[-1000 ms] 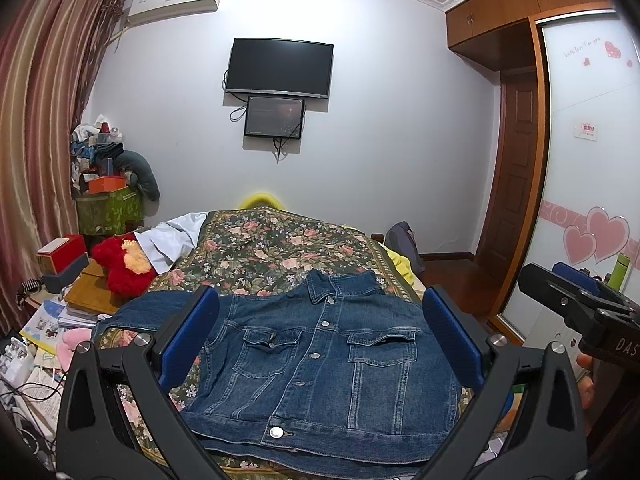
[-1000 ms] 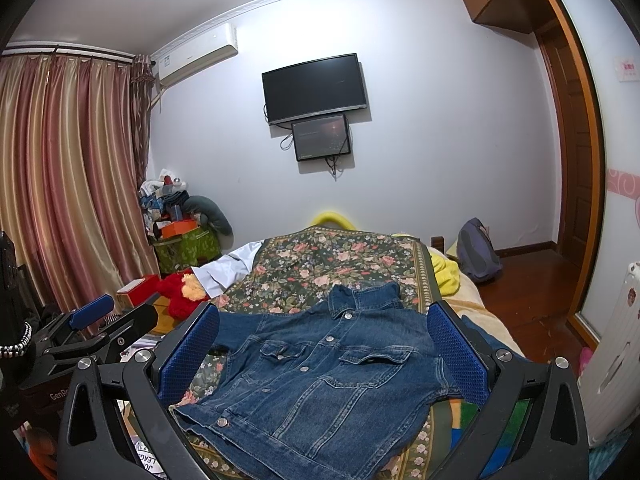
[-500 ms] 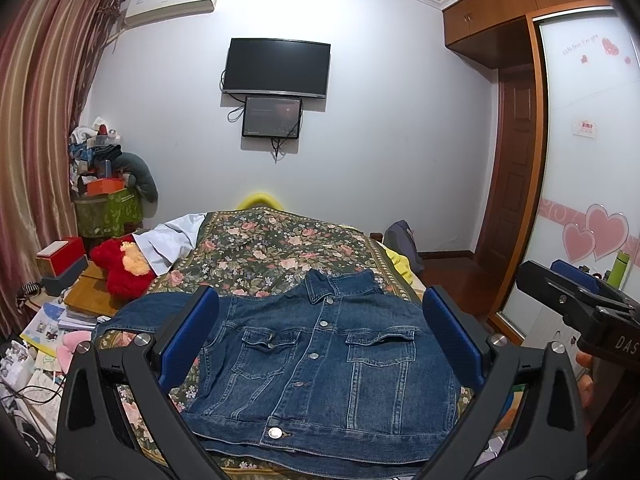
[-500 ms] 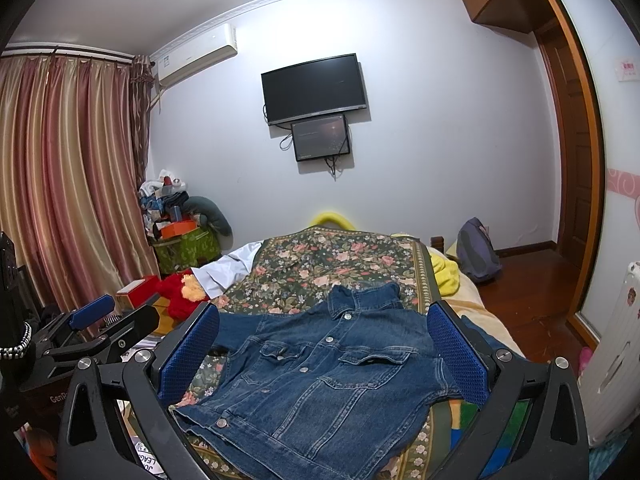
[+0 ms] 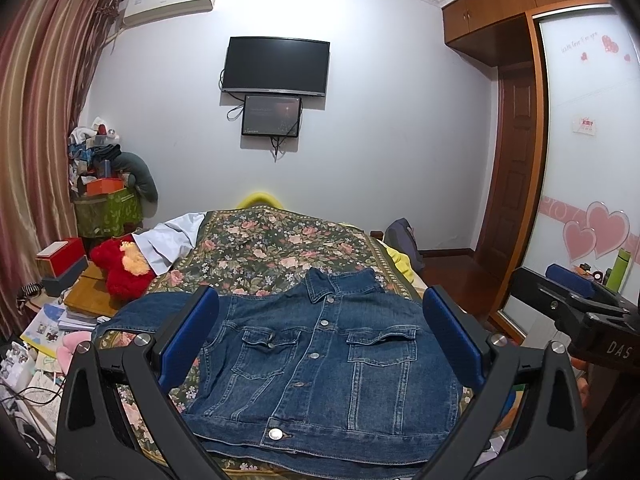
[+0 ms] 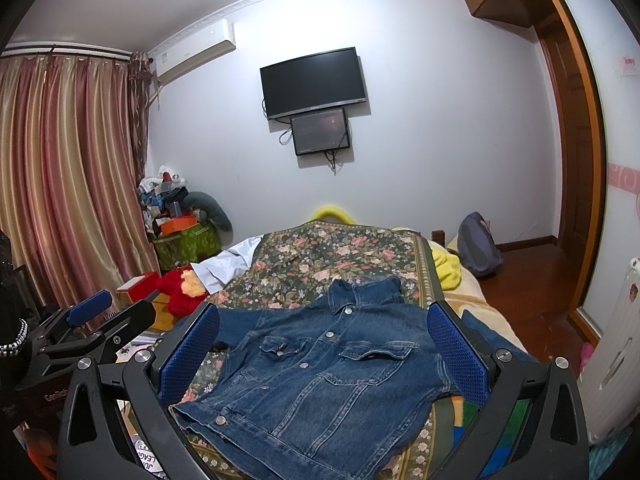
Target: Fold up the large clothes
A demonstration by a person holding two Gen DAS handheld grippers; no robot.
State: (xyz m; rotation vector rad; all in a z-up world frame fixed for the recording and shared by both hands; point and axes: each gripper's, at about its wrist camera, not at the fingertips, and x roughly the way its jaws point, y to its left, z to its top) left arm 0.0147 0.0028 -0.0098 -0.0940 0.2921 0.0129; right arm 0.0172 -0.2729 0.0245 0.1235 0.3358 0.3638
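Denim jacket point(image 5: 320, 364) spread flat, front up and buttoned, on the floral bed cover point(image 5: 276, 248), collar toward the wall, one sleeve apparently trailing left, with left gripper point(image 5: 320, 344) and right gripper point(image 6: 324, 356) fingers spread wide above it, holding nothing.

The left gripper point(image 5: 320, 340) is held level, its blue-padded fingers point(image 5: 188, 336) spread wide with nothing between them; the right gripper point(image 6: 324, 350) is held the same way, fingers point(image 6: 456, 356) wide apart and gripping nothing; the two sit side by side (each shows at the edge of the other's view), both pointing forward, neither touching anything.
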